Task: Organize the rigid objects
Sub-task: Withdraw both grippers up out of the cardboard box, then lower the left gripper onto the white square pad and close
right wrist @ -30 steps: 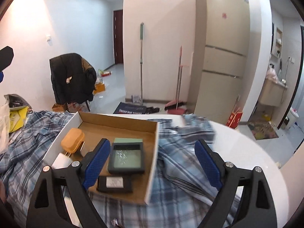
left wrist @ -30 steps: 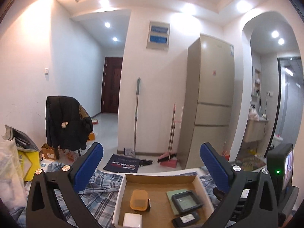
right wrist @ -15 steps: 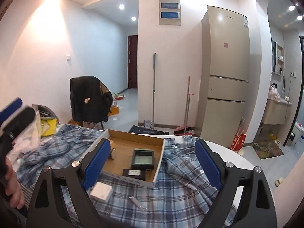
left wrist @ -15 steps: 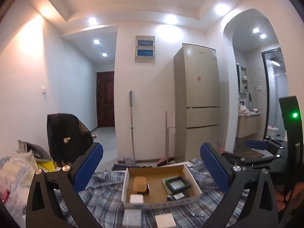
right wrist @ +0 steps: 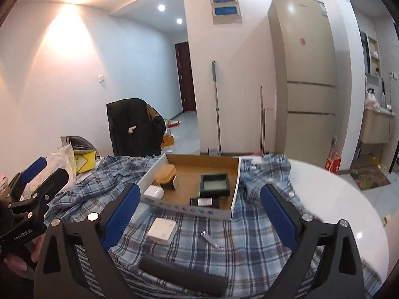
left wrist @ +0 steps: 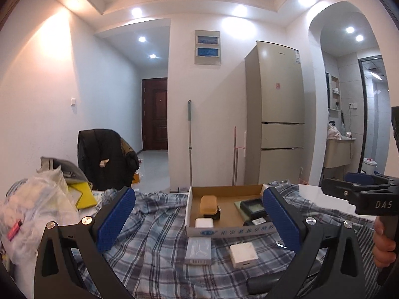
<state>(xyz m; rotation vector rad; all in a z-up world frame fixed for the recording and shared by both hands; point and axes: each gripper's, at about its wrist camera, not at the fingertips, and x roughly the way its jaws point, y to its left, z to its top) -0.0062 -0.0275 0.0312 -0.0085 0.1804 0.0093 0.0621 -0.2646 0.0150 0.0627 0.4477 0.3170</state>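
A shallow cardboard box lies on the plaid cloth. It holds an orange case, a white charger, a dark framed tray and a small black device. Nearer to me, a white square adapter, a flat grey packet, a small metal piece and a black cylinder rest on the cloth. My left gripper is open and empty. My right gripper is opening, with nothing between its pads.
Plastic bags and a yellow item pile up at the left. Behind stand a chair with a black jacket, a mop and a fridge. The bare white table curves away at the right.
Both grippers have drawn back from the box, which now looks smaller and farther. The loose adapter, packet and black cylinder have come into view in front of it.
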